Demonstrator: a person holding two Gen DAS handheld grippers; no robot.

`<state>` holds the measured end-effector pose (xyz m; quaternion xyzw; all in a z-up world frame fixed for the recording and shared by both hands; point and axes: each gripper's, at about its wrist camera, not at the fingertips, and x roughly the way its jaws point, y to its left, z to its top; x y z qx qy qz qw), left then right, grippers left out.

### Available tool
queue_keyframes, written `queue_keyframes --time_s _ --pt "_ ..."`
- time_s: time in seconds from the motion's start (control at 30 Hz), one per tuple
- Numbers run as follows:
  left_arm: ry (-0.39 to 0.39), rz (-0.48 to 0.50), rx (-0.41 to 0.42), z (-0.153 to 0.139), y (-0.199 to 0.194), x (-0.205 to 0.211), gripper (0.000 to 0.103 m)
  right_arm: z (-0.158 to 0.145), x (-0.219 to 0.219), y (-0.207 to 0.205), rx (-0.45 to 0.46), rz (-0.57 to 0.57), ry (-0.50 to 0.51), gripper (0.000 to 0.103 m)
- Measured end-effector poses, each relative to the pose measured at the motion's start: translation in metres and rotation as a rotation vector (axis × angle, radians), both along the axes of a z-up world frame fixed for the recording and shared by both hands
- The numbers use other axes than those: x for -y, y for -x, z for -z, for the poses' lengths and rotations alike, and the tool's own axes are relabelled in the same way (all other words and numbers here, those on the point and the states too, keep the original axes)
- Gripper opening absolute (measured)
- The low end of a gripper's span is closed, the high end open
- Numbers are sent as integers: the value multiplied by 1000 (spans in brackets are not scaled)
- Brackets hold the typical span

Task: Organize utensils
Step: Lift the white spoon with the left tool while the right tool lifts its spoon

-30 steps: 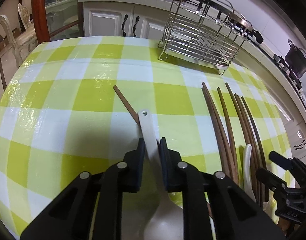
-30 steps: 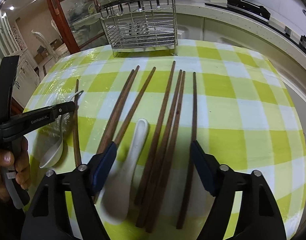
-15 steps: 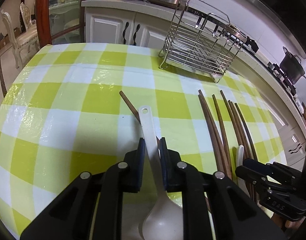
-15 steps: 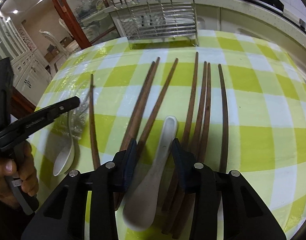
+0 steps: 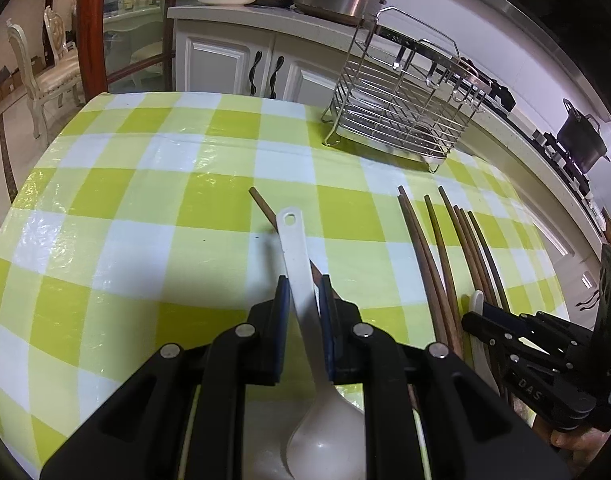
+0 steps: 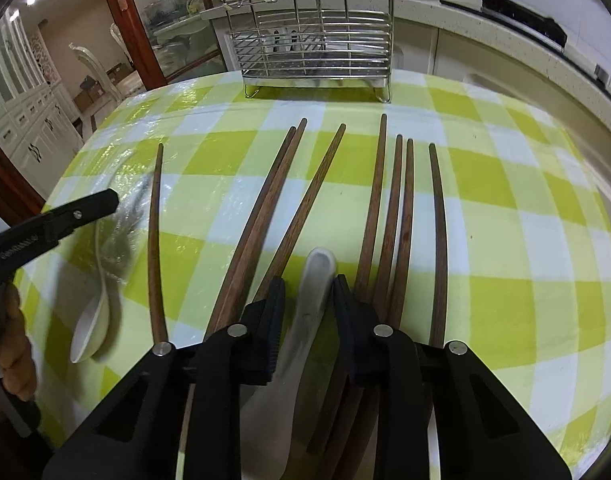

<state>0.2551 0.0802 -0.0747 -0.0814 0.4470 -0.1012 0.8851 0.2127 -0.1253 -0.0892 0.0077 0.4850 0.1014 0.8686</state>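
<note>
Now both grippers were on spoons. The right gripper (image 6: pixel 307 300) had just been closing — a second before, its jaws stood wide over the scattered wooden chopsticks (image 6: pixel 389 216); now they had drawn in around the handle of a white ceramic spoon (image 6: pixel 315 276) lying among them, pads at or nearly at the handle's sides. Whether they pressed firmly yet could not be told, and the spoon appeared to rest on the checked tablecloth (image 6: pixel 505 208).

The left gripper (image 5: pixel 303 296) had not changed: it stayed clamped on the handle of the other white spoon (image 5: pixel 295 248), whose bowl sat low between the fingers, with a single chopstick (image 5: pixel 263 208) lying under it on the cloth. It seemed slightly raised.

The wire utensil rack (image 5: pixel 401 120) stood at the table's far edge, apparently empty — so probably the sorting had barely begun, and both spoons looked bound for it next.
</note>
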Motion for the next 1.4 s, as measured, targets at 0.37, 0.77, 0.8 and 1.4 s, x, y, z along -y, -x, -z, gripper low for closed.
queue_keyframes --time_s 0.37,0.77,0.8,1.4 --pt "-12 -12 25 -14 12 -2 15 -19 5 17 49 -19 -54 19" --pt "-27 -13 87 -42 35 0 10 -66 16 47 188 -9 -59 19" --pt "-11 -19 83 -41 35 -4 11 -68 17 49 195 -8 -61 19" --pt "-55 11 -144 19 -38 -5 33 -85 24 56 262 10 -60 18"
